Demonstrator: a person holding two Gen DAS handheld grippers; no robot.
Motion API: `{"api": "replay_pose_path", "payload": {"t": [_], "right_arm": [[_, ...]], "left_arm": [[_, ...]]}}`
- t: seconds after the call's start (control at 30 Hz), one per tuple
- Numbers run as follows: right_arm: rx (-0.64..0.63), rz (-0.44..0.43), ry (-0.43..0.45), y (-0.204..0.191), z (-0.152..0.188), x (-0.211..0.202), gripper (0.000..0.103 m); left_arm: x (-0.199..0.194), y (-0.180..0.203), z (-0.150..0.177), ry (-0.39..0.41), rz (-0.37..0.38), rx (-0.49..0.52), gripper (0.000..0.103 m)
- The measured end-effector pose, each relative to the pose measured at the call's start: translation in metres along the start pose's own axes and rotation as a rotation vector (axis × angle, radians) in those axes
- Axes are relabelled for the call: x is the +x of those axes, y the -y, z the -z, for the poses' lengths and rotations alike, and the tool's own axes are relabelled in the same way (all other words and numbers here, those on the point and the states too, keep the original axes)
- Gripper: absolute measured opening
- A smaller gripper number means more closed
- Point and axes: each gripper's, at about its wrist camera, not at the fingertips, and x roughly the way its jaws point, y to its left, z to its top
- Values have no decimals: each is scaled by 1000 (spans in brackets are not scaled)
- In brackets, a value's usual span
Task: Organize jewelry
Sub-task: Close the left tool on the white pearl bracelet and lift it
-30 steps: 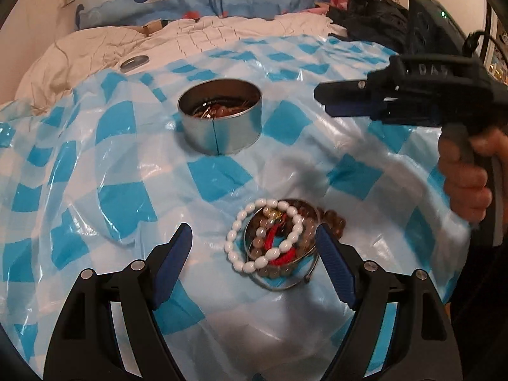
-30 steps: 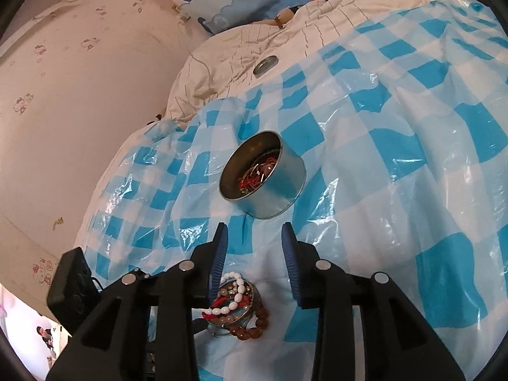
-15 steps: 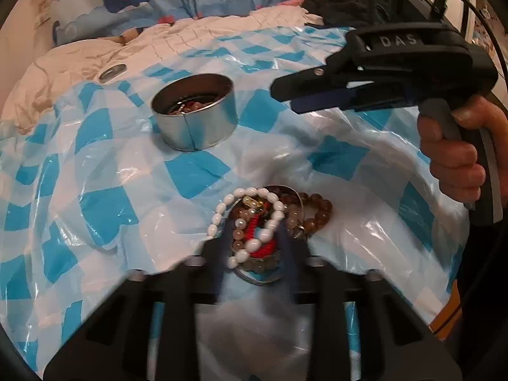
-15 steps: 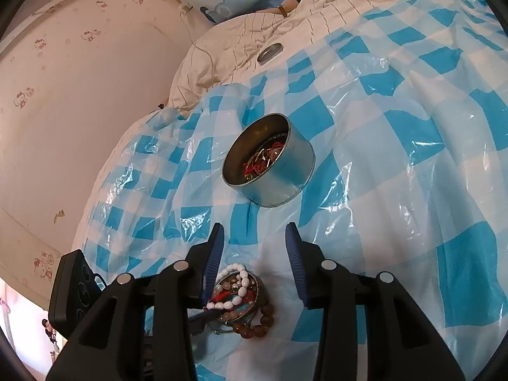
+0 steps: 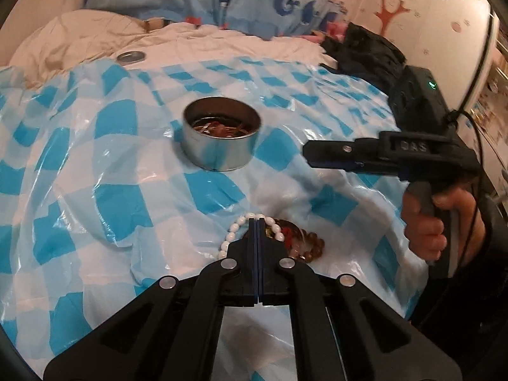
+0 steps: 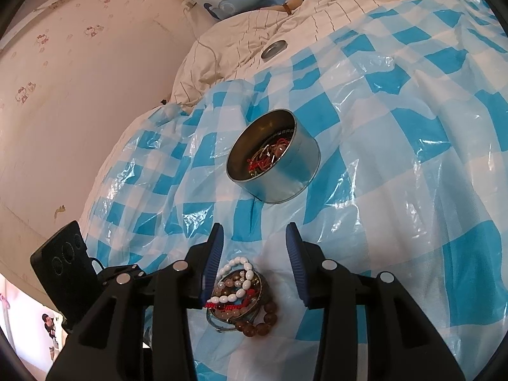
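Note:
A pile of bracelets lies on the blue-and-white checked plastic sheet: a white bead bracelet, a red cord and a brown bead bracelet over a small metal ring. My left gripper is shut, its tips meeting on the far arc of the white bead bracelet, with beads showing on each side. My right gripper hovers open above the pile with nothing between its pads. Beyond stands a round metal tin holding red and metallic jewelry.
The tin's lid lies on the cream quilt behind the sheet. A black bag sits at the back right. A hand holds the right gripper's handle. A wall runs along the bed's left side.
My left gripper's jaws closed from wide open to shut over the pile, at the white bead bracelet. The right gripper has barely moved above the pile.

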Motion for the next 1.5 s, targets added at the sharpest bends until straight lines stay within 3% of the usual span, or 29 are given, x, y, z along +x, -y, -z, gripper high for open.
{"api": "replay_pose_path", "payload": {"t": [0.23,0.3,0.53,0.8,0.93,1.13,1.33,1.5], "right_arm": [[-8,-3,-11,-2,2,3,41],[-8,-5,-11,-2,2,3,41],[-9,-6,-14,-3,2,4,41],[-10,-8,-11,-4,3,4,44],[-10,-10,-10,-5,3,5,45],[-13,-10,-12,-5,3,5,45],[-28,-15,-34,-7,4,8,45],[-146,-20,-139,-30,17,28,54]], "left_arm": [[21,23,6,-75,-48,134,4],[27,22,8,-91,-87,138,10],[39,37,7,-103,-101,192,22],[49,48,11,-141,-217,286,21],[40,39,5,-116,-158,212,8],[29,14,0,-84,-50,45,7],[12,-20,-3,-13,-6,-144,7],[-1,-38,-9,51,7,-243,7]]}}
